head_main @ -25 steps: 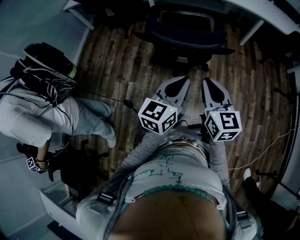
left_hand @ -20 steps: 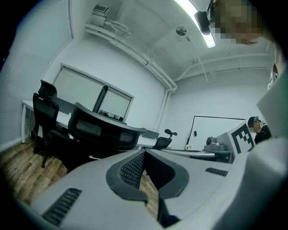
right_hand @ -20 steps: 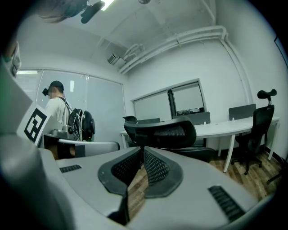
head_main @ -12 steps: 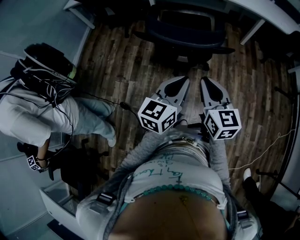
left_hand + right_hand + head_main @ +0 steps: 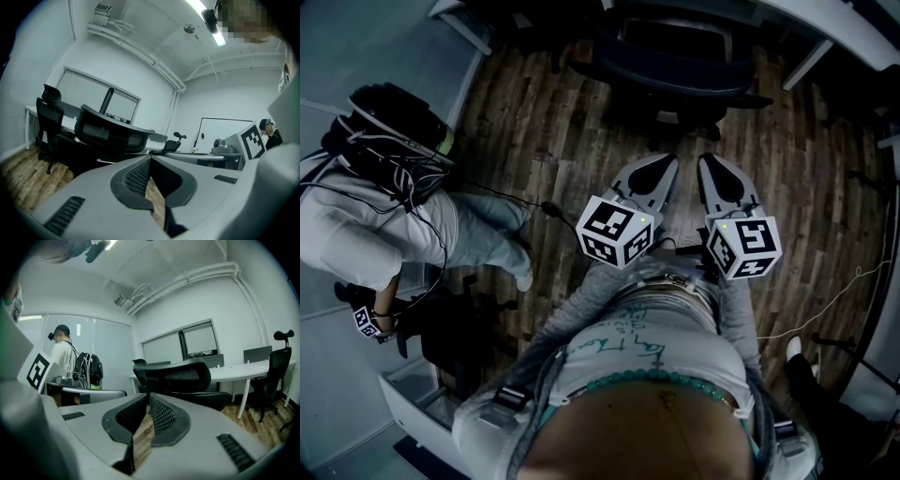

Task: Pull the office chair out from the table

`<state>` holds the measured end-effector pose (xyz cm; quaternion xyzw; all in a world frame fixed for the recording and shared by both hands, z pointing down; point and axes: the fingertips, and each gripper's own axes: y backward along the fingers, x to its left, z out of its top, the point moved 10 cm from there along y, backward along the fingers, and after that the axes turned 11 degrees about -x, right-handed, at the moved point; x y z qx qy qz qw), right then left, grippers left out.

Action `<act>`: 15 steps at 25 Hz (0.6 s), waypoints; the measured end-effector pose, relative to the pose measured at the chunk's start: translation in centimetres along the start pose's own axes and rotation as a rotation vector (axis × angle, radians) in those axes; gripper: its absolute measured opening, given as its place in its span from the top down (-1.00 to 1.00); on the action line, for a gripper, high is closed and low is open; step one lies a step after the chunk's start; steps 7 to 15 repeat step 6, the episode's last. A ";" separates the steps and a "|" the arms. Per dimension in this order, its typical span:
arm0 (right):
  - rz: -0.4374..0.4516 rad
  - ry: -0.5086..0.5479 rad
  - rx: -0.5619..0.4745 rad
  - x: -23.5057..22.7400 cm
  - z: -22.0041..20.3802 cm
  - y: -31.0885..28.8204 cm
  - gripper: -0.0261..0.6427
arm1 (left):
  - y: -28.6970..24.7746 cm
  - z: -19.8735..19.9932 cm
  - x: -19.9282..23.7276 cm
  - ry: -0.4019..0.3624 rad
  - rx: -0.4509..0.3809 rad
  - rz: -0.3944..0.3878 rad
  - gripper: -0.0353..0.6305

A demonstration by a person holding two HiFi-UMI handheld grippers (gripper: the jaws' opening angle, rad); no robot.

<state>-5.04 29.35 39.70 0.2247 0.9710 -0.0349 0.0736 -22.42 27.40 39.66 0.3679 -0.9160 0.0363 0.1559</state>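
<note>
Two tongs are in view, both empty. At far left a person [image 5: 375,230] wearing a backpack [image 5: 394,141] stands on the wooden floor [image 5: 534,122]. The left tongs [image 5: 662,161] are pressed together on nothing. The office chair [image 5: 675,70] stands ahead, apart from both, at the counter [image 5: 862,37] edge. The right tongs [image 5: 709,161] are likewise closed.

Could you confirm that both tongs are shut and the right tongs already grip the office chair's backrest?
The left tongs and right tongs are shut, but the right ones grip nothing; the right gripper view shows the office chair apart, ahead of them.
</note>
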 end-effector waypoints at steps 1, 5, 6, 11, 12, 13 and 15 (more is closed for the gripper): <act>0.002 -0.002 0.001 0.0 0.0 -0.1 0.82 | 0.0 0.0 0.0 0.000 0.000 0.000 0.86; 0.000 -0.006 0.005 -0.1 -0.3 -0.5 0.82 | -0.2 0.0 0.5 -0.002 0.000 -0.002 0.86; -0.001 -0.006 0.005 -0.1 -0.4 -0.6 0.82 | -0.2 0.0 0.6 -0.001 0.000 -0.003 0.86; -0.001 -0.006 0.005 -0.1 -0.4 -0.6 0.82 | -0.2 0.0 0.6 -0.001 0.000 -0.003 0.86; -0.001 -0.006 0.005 -0.1 -0.4 -0.6 0.82 | -0.2 0.0 0.6 -0.001 0.000 -0.003 0.86; -0.001 -0.006 0.005 -0.1 -0.4 -0.6 0.82 | -0.2 0.0 0.6 -0.001 0.000 -0.003 0.86; -0.001 -0.006 0.005 -0.1 -0.4 -0.6 0.82 | -0.2 0.0 0.6 -0.001 0.000 -0.003 0.86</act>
